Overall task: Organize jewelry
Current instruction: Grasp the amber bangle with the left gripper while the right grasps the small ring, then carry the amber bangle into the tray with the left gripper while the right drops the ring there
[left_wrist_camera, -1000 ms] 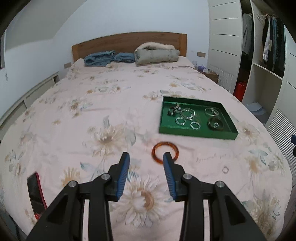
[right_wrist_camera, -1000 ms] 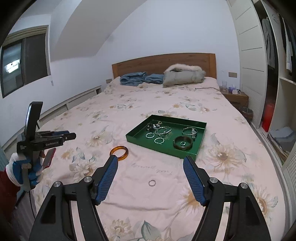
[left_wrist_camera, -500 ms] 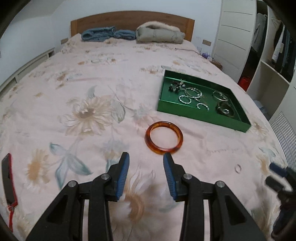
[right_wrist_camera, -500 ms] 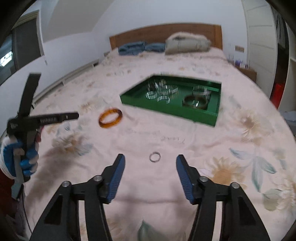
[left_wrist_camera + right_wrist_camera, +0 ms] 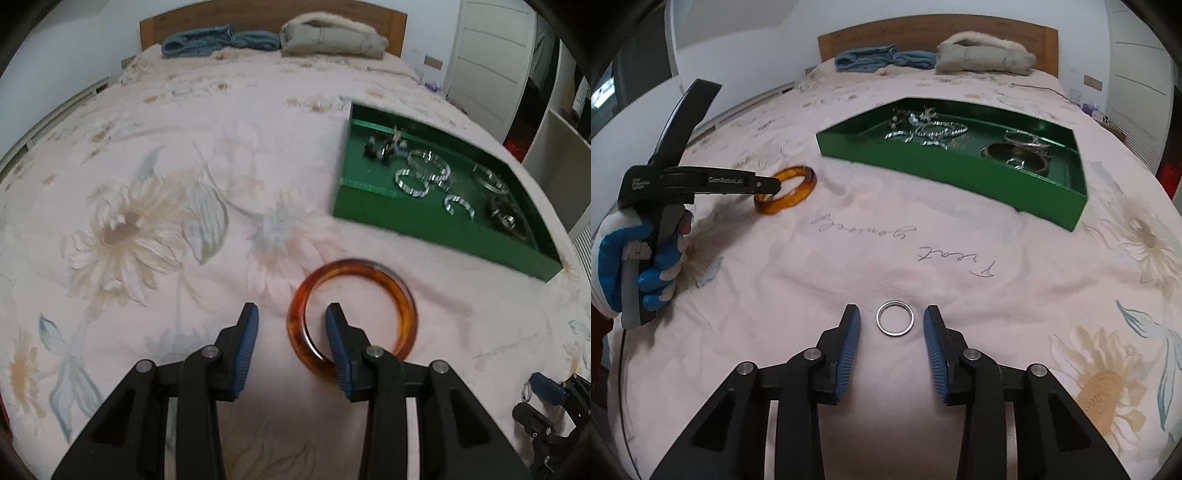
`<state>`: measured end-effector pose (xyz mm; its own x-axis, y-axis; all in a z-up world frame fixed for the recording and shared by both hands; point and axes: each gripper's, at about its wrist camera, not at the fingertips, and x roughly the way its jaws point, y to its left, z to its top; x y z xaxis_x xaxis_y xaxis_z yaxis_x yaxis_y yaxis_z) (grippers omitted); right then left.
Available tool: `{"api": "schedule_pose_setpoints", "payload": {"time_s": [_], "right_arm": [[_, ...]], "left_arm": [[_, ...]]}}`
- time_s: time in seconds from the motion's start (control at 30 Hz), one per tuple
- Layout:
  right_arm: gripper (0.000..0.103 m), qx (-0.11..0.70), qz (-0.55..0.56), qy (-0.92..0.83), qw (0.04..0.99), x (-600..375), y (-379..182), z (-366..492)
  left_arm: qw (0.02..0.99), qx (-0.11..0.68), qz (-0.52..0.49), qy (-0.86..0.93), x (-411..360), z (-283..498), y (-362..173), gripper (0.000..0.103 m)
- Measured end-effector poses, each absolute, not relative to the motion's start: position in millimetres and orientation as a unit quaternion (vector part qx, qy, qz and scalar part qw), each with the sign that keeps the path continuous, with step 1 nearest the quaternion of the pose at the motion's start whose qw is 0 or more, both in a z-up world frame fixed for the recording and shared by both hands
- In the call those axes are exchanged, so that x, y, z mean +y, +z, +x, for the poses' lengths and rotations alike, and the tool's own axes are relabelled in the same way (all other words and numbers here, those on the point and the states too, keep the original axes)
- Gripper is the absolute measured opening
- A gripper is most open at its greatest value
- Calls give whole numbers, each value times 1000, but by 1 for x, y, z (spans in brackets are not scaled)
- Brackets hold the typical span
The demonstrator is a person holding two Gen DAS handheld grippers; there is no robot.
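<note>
Amber resin, the bangle point(image 5: 352, 325) lies flat on the bed, short of the near left corner of the green tray point(image 5: 417, 221), with plain bedspread between them. The left gripper point(image 5: 291, 332) stands open with its jaws astride the bangle's near left rim: the right finger point(image 5: 341, 341) is inside the hoop, the left finger point(image 5: 245, 338) outside it on the bedspread. So the band runs between the jaws, and closing them should pinch that one wall of the hoop rather than the whole bangle. The right wrist view agrees, showing the left gripper's tip at the bangle's rim.

The right gripper point(image 5: 892, 334) is also open and holds nothing. A small silver ring point(image 5: 895, 318) lies flat on the bed just ahead of its tips, centred between them, nearer the foot edge of the bed than the bangle is. The tray lies beyond it, up the bed and slightly right.

Each piece is nearest its own side's gripper. The ring is thin and flat on soft cloth, so I judge the tips must go low to catch it.
</note>
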<state>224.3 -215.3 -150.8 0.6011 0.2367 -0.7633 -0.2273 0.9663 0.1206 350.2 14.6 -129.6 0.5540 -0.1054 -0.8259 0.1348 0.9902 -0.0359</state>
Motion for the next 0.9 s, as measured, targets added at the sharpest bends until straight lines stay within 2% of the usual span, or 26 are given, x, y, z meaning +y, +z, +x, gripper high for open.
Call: {"api": "schedule_pose_setpoints", "payload": {"time_s": [0.1,0.17,0.23,0.27,0.47,0.63,0.9], "right_arm": [[25,431,4,128,893,-216,-155,226],[21,432,8,126,893,-218,-155,226],[20,430,11,127,894,-220,-153,226],[20,428,11,126,895,-220,-151,224],[20,410,28,125,903,-229,-138,217],[20,383,35,115,916,-241,-113,223],[20,349,41,111,930,-254,-64,299]], "left_arm": [[882,466,29,-61,10,350,-135,35],[881,468,36,-61,7,350,-135,27],[880,470,39,-61,5,350,-134,13],[880,469,43,-60,4,348,-133,11],[890,450,49,-55,5,334,-124,10],[904,421,30,-72,5,326,-96,9],[916,387,17,-104,-34,360,-47,9]]}}
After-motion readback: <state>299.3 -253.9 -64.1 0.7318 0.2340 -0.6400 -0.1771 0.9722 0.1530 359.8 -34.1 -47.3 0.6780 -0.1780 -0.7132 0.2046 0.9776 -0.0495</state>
